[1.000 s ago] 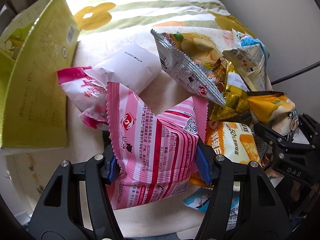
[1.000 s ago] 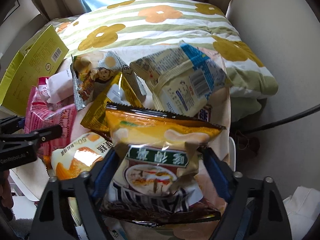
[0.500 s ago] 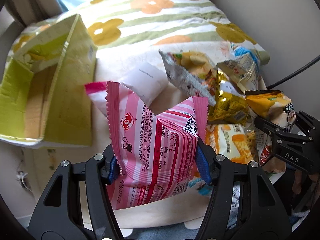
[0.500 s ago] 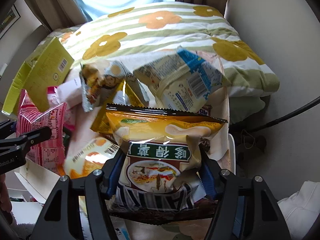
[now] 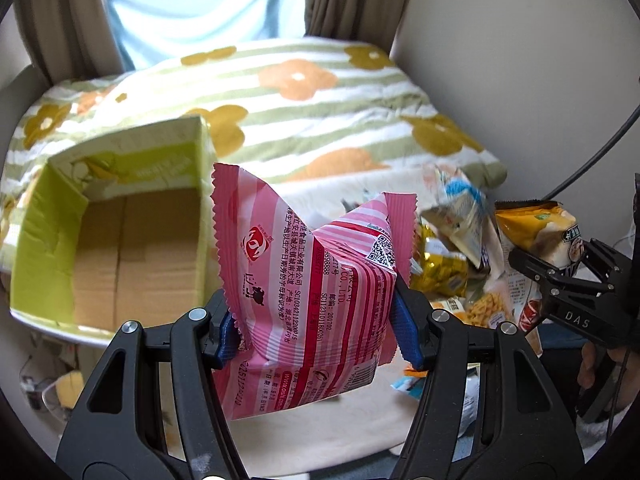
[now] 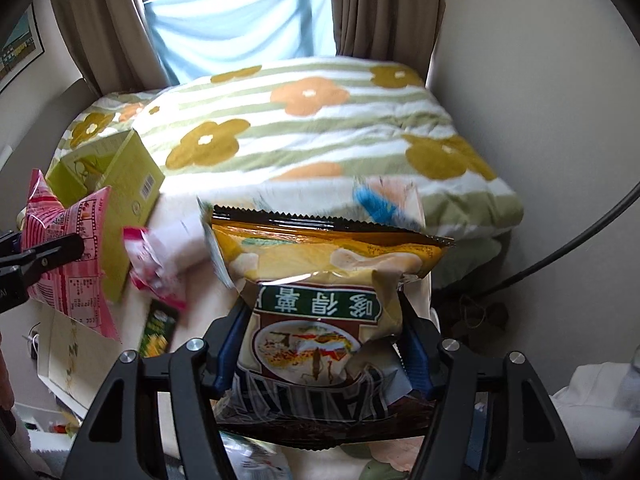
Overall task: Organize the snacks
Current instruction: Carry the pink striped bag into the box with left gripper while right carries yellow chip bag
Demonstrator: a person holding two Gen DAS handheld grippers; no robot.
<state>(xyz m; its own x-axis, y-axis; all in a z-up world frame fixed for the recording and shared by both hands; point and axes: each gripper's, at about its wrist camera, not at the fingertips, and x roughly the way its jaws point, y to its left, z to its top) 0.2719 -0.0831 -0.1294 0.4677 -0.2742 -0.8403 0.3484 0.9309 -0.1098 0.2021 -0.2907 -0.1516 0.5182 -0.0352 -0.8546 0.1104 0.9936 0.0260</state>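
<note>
Snacks in both grippers, clear of the pile. Our left gripper [image 5: 316, 332] is clamped on the pink striped packet [image 5: 312, 304], blue pads [image 5: 404, 334] pinching its lower body from both sides so the crimped top fans out above the jaws. Our right gripper [image 6: 316, 356] is clamped on the yellow noodle-snack bag [image 6: 324, 320] the same way, low on the body, and the foil is visibly creased between the pads. That low grip looks deliberate to us: the puffy upper part stays free and the bag doesn't slip through.

Both grippers point steeply downward, fingers ahead of the cameras. From the left wrist view the open green carton [image 5: 120, 232] sits just left of the pink packet, mouth facing us, brown interior showing nothing inside. We judge that's the bin, and the left hand is lined up nearest it. The right gripper shows at the right edge of that view, beside the loose packets [image 5: 452, 248] lying on the cream sheet [image 5: 320, 428].

From the right wrist view the carton sits far left on the floral blanket [image 6: 304, 120], with a small pink-and-white packet [image 6: 160, 264] beside it, blurred. The yellow bag hangs well right of the carton, so we reckon it needs a sideways carry.

Risk as we see it: puffed foil sliding in the pads.
</note>
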